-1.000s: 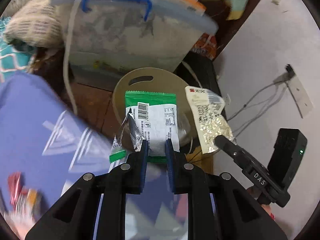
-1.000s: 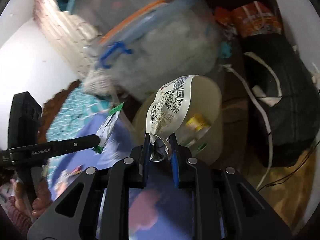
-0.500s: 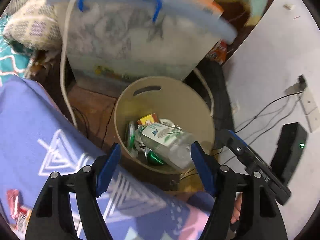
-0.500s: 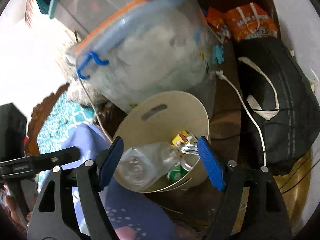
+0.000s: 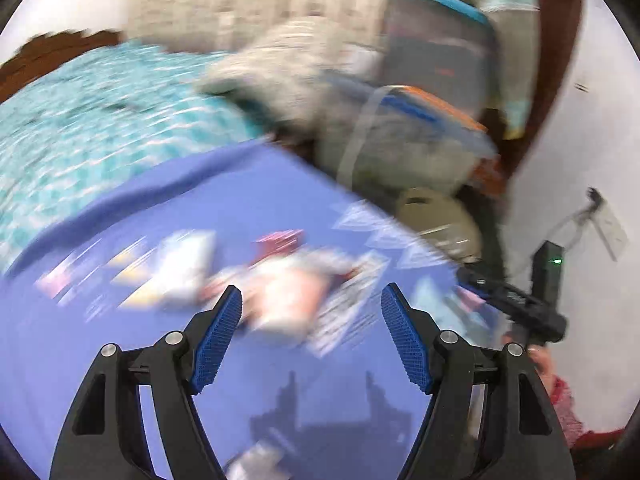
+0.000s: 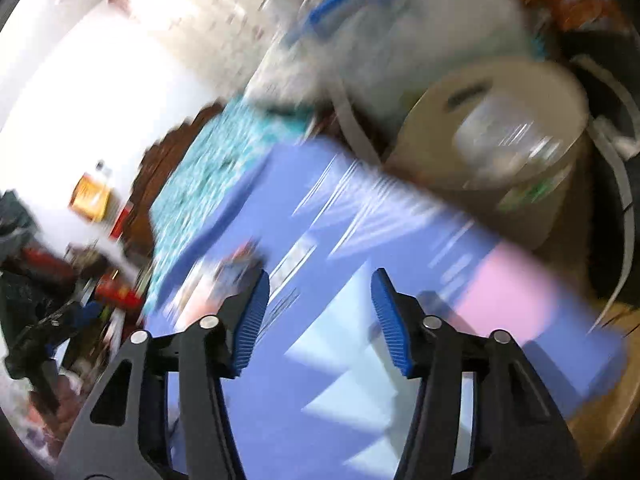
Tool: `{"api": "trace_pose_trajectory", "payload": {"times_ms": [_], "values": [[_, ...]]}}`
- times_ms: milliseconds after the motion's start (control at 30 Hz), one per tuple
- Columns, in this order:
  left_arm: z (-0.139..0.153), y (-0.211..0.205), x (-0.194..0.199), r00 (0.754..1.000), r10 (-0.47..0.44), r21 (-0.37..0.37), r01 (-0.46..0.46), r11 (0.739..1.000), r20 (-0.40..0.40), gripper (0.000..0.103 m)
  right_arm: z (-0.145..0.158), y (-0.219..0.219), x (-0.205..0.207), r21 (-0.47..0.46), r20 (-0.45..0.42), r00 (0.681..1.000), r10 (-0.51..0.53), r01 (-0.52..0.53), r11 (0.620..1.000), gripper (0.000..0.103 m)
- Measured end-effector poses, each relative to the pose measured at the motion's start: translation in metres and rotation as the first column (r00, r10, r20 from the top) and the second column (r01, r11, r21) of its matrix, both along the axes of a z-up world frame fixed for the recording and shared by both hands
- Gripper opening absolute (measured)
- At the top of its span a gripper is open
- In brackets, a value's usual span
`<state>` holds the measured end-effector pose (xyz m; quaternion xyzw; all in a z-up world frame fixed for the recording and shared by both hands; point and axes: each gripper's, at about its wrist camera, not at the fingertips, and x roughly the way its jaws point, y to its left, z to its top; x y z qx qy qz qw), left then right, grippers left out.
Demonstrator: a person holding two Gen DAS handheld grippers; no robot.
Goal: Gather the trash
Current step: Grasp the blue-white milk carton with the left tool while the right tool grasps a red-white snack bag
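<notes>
Both views are motion-blurred. My left gripper (image 5: pixel 311 332) is open and empty above the blue patterned bedsheet (image 5: pixel 100 340). Just ahead of its fingers lies a blurred pile of snack wrappers (image 5: pixel 288 284), red, pink and white. My right gripper (image 6: pixel 320 316) is open and empty above the same sheet (image 6: pixel 280 400). The beige trash bin (image 6: pixel 500 120) stands beside the bed at the upper right, with a clear plastic bottle (image 6: pixel 508 136) inside. The bin also shows in the left wrist view (image 5: pixel 440 216). A blurred wrapper (image 6: pixel 240 260) lies left of the right gripper's fingers.
A clear storage box with blue and orange lids (image 5: pixel 420 120) stands behind the bin. A teal blanket (image 5: pixel 100 112) covers the far bed. A black bag (image 6: pixel 612 100) sits right of the bin. The other gripper's handle (image 5: pixel 520 304) shows at the right.
Both grippers let go of their wrappers over the bin and opened. They have since swung back from the bin to above the bedsheet and the remaining wrappers.
</notes>
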<state>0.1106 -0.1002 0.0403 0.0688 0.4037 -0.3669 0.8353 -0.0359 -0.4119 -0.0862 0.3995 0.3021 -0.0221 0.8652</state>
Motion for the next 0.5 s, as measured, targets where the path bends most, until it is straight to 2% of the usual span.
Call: {"api": "trace_pose_trajectory", "payload": {"times_ms": [100,200,267,367,500], "values": [[-0.019,0.054,-0.014,0.996,0.088,0.022,-0.088,0.996,-0.019,0.068,-0.01,0.049,0.011,0.02,-0.029,0.994,0.107,-0.106,0.994,0.051],[-0.037,0.088,-0.032,0.99,0.139,0.039,-0.138,0.99,-0.026,0.07,-0.016,0.094,0.02,0.004,-0.062,0.977,0.206,-0.207,0.978,0.051],[-0.048,0.105,-0.049,0.99,0.139,0.046,-0.138,0.989,-0.028,0.078,-0.017,0.118,0.026,-0.035,-0.08,0.965,0.25,-0.253,0.967,0.052],[-0.065,0.106,-0.065,0.993,0.118,0.085,-0.117,0.99,-0.014,0.084,-0.015,0.134,0.042,-0.055,-0.095,0.953,0.288,-0.294,0.954,0.053],[-0.091,0.088,-0.083,0.991,0.091,0.235,-0.111,0.966,0.093,0.084,-0.006,0.119,0.072,-0.049,-0.085,0.969,0.232,-0.236,0.97,0.059]]}}
